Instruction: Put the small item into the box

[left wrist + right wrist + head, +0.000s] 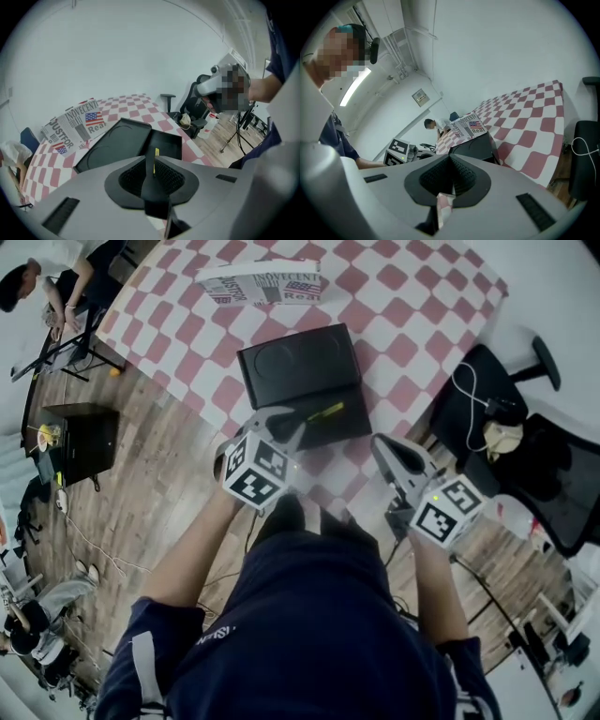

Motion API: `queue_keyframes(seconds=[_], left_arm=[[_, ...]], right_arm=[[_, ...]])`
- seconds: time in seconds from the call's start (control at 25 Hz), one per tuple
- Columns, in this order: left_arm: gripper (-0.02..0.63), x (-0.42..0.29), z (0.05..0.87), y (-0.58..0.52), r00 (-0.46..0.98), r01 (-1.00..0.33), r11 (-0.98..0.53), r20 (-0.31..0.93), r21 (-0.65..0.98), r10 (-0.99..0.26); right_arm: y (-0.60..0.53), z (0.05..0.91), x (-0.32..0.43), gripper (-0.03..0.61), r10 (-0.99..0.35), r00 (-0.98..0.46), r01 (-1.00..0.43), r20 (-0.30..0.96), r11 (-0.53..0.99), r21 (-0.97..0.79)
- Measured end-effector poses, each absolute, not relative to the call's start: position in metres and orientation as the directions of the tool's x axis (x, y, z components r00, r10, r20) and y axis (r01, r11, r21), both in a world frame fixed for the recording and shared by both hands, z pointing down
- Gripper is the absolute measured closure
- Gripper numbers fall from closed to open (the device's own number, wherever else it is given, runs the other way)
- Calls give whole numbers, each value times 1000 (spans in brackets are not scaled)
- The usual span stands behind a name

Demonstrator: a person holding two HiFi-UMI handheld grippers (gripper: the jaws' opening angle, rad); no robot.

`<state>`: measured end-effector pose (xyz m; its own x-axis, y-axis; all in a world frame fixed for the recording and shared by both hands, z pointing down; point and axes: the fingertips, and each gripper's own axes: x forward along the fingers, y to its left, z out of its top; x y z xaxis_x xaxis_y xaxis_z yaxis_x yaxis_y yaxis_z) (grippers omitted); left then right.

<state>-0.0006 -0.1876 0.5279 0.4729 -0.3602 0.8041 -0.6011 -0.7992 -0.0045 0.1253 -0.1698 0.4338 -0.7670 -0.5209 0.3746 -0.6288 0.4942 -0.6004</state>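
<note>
Showing red-checked cloth point(394, 296), wooden floor point(141, 502), white wall point(117, 47), left gripper point(153, 161) jaws barely apart, empty, right gripper point(450, 159) jaws closed, empty

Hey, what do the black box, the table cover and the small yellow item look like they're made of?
Black box: likely rigid plastic or coated board, matte, with round recesses pressed into one half.
Table cover: cloth or vinyl, red-and-white checks; unclear which.
Small yellow item: thin, bright; too small to tell.
</note>
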Motion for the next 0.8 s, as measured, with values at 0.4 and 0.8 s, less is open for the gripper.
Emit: queue_keyframes(seconds=[0.4, 0.8], left_arm=[[561, -31, 459, -175, 557, -649, -760, 685, 6, -470], [571, -48, 441, -147, 611, -650, -758, 631, 56, -477]], right_arm=[[-158, 394, 96, 563, -557, -754, -650, 349, 551, -523], [-133, 376, 63, 563, -562, -756, -649, 335, 581, -490]])
